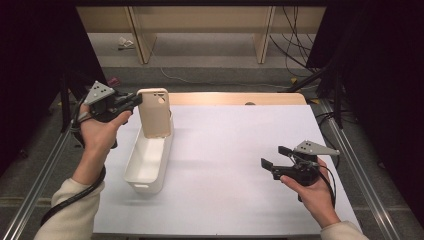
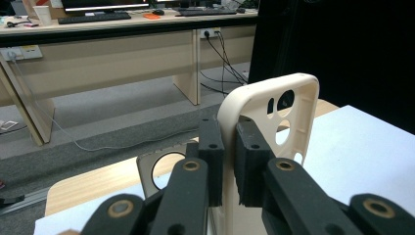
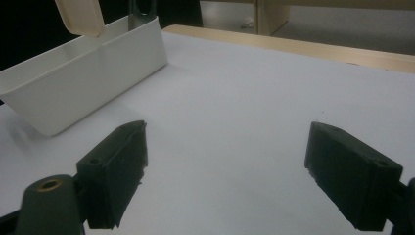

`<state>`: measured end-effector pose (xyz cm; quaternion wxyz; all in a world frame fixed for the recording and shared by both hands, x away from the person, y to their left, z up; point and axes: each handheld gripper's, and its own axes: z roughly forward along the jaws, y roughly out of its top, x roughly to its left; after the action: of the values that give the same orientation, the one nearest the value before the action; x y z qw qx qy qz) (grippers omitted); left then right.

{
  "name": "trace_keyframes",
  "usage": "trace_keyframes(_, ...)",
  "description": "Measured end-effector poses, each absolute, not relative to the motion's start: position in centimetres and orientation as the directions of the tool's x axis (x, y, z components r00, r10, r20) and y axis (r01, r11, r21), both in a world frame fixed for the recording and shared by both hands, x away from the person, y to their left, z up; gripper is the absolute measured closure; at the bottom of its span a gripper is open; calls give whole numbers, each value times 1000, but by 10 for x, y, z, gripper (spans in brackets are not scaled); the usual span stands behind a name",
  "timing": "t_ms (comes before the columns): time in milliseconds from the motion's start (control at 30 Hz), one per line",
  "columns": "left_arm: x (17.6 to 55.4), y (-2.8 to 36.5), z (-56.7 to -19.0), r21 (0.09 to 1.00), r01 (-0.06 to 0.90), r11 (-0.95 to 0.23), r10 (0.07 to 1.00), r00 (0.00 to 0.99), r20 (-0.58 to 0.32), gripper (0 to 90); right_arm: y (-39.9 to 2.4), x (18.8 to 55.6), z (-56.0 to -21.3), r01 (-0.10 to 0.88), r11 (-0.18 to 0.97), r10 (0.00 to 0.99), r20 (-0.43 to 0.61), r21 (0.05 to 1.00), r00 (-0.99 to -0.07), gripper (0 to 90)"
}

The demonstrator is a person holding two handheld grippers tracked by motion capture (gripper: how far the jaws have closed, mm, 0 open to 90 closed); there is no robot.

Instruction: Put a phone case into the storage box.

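Phone case (image 1: 154,112) upright, edge pinched between left gripper (image 2: 228,147) jaws, lower end over far end of white bin (image 1: 148,160), right gripper (image 1: 276,156) jaws wide apart, nothing between, bin well beyond them

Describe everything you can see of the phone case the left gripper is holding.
The phone case is cream-coloured and looks like smooth matte plastic or rubber, with rounded corners, a raised rim and round camera cut-outs near its top. It stands upright, its lower end over the far end of the white bin; whether it touches the bin I cannot tell. The left gripper pinches its side edge between both pads. Nothing else touches it.
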<state>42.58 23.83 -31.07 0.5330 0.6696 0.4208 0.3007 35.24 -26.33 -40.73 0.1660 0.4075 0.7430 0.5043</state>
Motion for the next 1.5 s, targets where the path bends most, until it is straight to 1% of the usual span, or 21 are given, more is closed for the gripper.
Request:
trace_keyframes(467,437,246,-313,970,225,-95,885,464,-21,829,-263,353,-408,443,158,774,168,883,-611,169)
trace_keyframes(1200,459,254,-340,963,255,-91,898,438,-32,829,-264,353,-409,445,157,774,170,882,-610,169)
trace_keyframes(1500,468,255,-352,964,253,-83,902,431,-36,829,-264,353,-409,445,158,774,170,882,-610,169)
